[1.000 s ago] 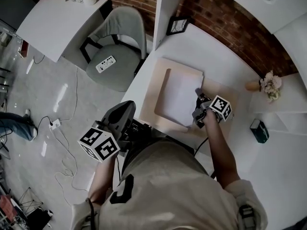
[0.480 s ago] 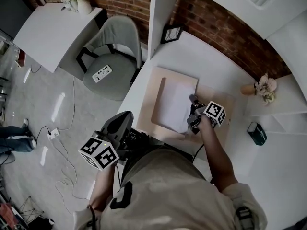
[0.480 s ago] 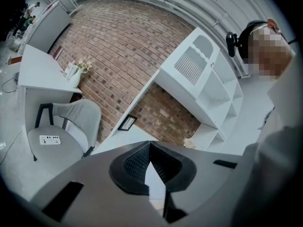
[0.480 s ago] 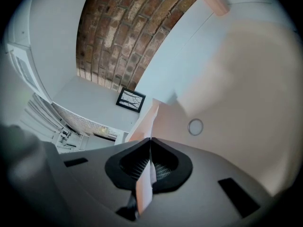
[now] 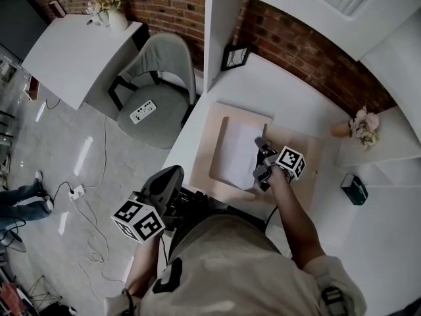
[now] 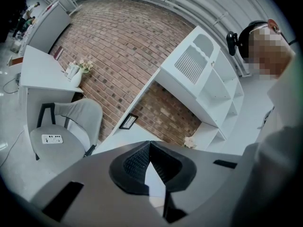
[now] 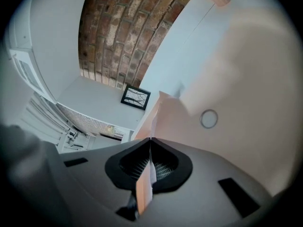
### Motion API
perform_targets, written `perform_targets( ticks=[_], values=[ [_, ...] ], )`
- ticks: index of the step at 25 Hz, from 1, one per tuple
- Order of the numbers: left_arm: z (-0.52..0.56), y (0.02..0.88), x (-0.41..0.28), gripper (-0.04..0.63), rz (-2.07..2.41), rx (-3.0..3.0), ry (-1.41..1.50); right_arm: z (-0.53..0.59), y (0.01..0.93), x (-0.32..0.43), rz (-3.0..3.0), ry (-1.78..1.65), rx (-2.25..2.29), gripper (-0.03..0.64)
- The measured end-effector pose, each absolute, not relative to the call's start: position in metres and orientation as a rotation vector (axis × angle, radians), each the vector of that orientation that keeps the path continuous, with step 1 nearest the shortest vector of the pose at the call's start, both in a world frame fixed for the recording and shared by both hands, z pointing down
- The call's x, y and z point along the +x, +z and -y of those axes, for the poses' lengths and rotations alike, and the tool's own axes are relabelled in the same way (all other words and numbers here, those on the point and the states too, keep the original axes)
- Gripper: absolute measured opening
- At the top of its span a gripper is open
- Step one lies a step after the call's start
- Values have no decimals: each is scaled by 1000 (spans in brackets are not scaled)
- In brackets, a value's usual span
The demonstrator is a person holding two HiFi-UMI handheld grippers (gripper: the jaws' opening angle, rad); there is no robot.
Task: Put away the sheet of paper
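A white sheet of paper (image 5: pixel 238 155) lies on the left half of an open beige folder (image 5: pixel 299 143) on the white desk. My right gripper (image 5: pixel 261 159) is at the sheet's right edge. In the right gripper view the jaws (image 7: pixel 150 142) are shut on a thin sheet edge (image 7: pixel 144 186), white and peach-tinted. The folder's beige face (image 7: pixel 251 74) with a round snap (image 7: pixel 208 118) fills that view's right side. My left gripper (image 5: pixel 175 175) hangs off the desk's front-left edge. It is shut with nothing in it (image 6: pixel 150 144).
A framed picture (image 5: pixel 235 56) leans at the back of the desk under white shelves. A small vase of flowers (image 5: pixel 362 125) and a dark teal box (image 5: pixel 354 188) stand to the right. A grey chair (image 5: pixel 158 78) stands left of the desk.
My right gripper has drawn the sheet's edge a little leftward, so less white shows. The left gripper has stayed low and shut.
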State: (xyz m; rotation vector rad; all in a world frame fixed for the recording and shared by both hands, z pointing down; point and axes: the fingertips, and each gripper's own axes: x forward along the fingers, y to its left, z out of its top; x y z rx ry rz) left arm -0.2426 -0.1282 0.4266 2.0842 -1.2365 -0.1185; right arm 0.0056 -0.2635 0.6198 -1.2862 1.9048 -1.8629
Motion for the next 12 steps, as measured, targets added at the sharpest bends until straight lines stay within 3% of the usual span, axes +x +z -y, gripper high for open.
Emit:
perform_targets(
  ticks=[12],
  values=[
    [126, 427, -240, 17, 1234, 2084, -101, 266, 618, -21, -1919, -1858, -1174, 27]
  ],
)
